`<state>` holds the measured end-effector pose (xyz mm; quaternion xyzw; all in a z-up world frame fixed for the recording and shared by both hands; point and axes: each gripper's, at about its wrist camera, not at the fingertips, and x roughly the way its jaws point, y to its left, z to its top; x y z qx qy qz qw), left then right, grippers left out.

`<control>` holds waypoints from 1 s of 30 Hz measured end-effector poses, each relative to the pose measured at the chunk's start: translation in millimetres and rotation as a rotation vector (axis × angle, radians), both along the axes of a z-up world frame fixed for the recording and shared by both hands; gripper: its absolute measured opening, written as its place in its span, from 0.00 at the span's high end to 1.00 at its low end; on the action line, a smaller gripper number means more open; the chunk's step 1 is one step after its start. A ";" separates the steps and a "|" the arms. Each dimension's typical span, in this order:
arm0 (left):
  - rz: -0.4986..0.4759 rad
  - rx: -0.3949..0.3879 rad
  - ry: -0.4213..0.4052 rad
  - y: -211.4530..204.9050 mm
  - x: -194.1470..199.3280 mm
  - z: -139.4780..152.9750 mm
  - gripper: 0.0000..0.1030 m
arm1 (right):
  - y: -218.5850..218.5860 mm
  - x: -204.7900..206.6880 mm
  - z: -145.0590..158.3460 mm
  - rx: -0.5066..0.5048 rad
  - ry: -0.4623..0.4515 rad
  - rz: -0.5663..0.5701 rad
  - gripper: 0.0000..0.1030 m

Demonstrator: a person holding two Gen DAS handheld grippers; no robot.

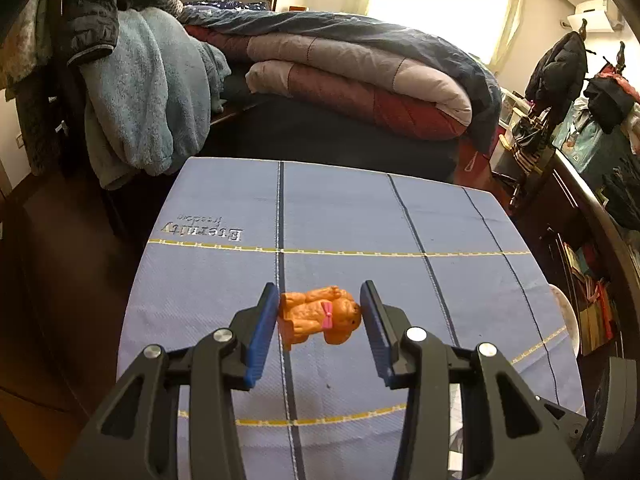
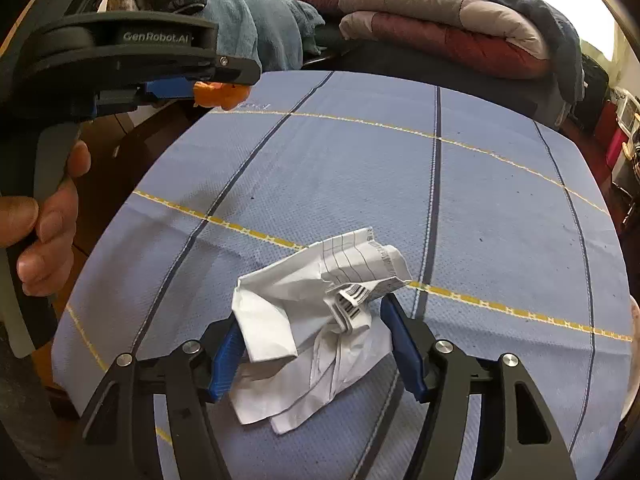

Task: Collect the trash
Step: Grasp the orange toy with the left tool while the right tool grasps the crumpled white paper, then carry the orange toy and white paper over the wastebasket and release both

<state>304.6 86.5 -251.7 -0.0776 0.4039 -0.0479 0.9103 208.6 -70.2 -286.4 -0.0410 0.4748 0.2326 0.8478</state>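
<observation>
My left gripper (image 1: pixel 320 300) is shut on an orange toy dog (image 1: pixel 320 316) with a pink bow, held above the blue cloth-covered table (image 1: pixel 360 216). In the right wrist view the left gripper (image 2: pixel 216 94) shows at the upper left with the orange toy dog (image 2: pixel 220 94) between its blue pads, lifted off the cloth. My right gripper (image 2: pixel 312 320) is shut on a crumpled white paper (image 2: pixel 316 320) with ruled lines and a barcode; the paper rests on or just above the table (image 2: pixel 480 200).
A bed with folded quilts (image 1: pixel 360 76) lies beyond the table's far edge. A blue fleece (image 1: pixel 148 96) hangs on a chair at the left. Shelves and hanging coats (image 1: pixel 560 68) fill the right side. A white plate rim (image 1: pixel 568 316) shows at the table's right edge.
</observation>
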 end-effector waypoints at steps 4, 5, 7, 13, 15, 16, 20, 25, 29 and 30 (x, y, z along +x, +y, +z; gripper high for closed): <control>-0.007 0.005 -0.013 -6.5 -7.0 8.5 0.58 | -5.5 -2.3 3.7 0.012 -0.002 0.001 0.44; -0.009 0.007 -0.016 -9.1 -9.4 10.8 0.58 | -7.6 -3.1 4.8 0.014 -0.006 -0.002 0.44; -0.015 0.011 -0.022 -13.2 -13.7 14.2 0.58 | -12.0 -6.4 6.9 0.022 -0.014 -0.007 0.44; -0.028 0.022 -0.038 -25.3 -22.6 26.3 0.58 | -27.8 -17.0 17.8 0.053 -0.038 -0.022 0.45; -0.035 0.025 -0.042 -30.0 -25.2 29.7 0.58 | -33.8 -19.4 21.4 0.062 -0.045 -0.025 0.45; -0.040 0.027 -0.045 -32.9 -26.5 31.3 0.58 | -36.4 -20.5 23.3 0.063 -0.049 -0.028 0.45; -0.058 0.039 -0.053 -46.5 -31.7 37.5 0.58 | -48.8 -24.8 27.7 0.074 -0.063 -0.043 0.45; -0.088 0.055 -0.066 -69.1 -37.9 46.7 0.58 | -70.8 -29.9 32.8 0.097 -0.075 -0.073 0.45; -0.115 0.064 -0.076 -88.9 -42.9 52.1 0.58 | -91.2 -34.3 36.9 0.113 -0.086 -0.106 0.44; -0.124 0.065 -0.078 -94.8 -43.5 53.3 0.58 | -97.3 -35.6 38.2 0.117 -0.091 -0.116 0.44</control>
